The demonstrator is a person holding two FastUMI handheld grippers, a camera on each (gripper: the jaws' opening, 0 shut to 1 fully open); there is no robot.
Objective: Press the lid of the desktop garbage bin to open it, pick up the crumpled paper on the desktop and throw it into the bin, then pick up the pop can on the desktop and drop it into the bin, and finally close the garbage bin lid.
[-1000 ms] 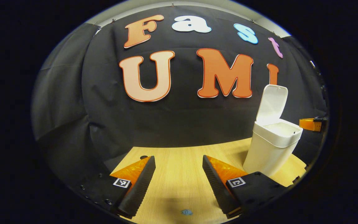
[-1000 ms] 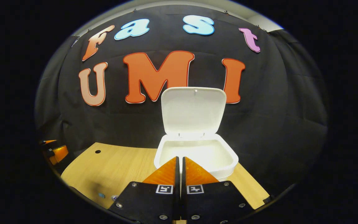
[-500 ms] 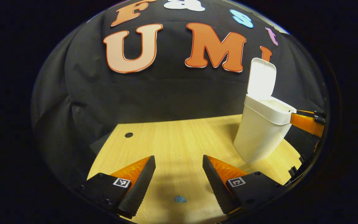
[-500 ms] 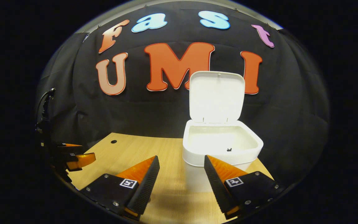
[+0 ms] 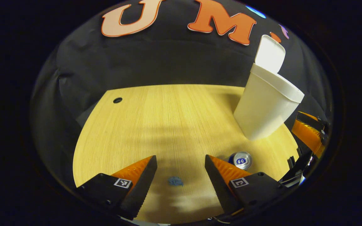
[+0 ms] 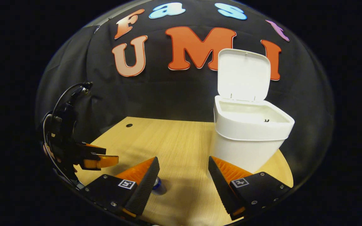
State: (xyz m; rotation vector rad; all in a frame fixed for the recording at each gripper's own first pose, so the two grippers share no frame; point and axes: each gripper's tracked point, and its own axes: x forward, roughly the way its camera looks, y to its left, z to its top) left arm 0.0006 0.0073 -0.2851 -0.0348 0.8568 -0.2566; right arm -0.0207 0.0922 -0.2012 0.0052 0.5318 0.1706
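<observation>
Bin (image 6: 247, 141) stands on the desk (image 5: 156, 122) with lid (image 6: 243, 74) upright and open; both the left gripper (image 5: 178, 175) and right gripper (image 6: 184, 179) have fingers spread apart, holding nothing; pop can (image 5: 242, 160) stands upright near the bin's base, just beside the left gripper's finger. Crumpled paper can't be made out, so I judge it may already be binned. Risks: a finger clips the can and tips it, or a narrow grab squeezes it out; a swing knocks the light bin.
</observation>
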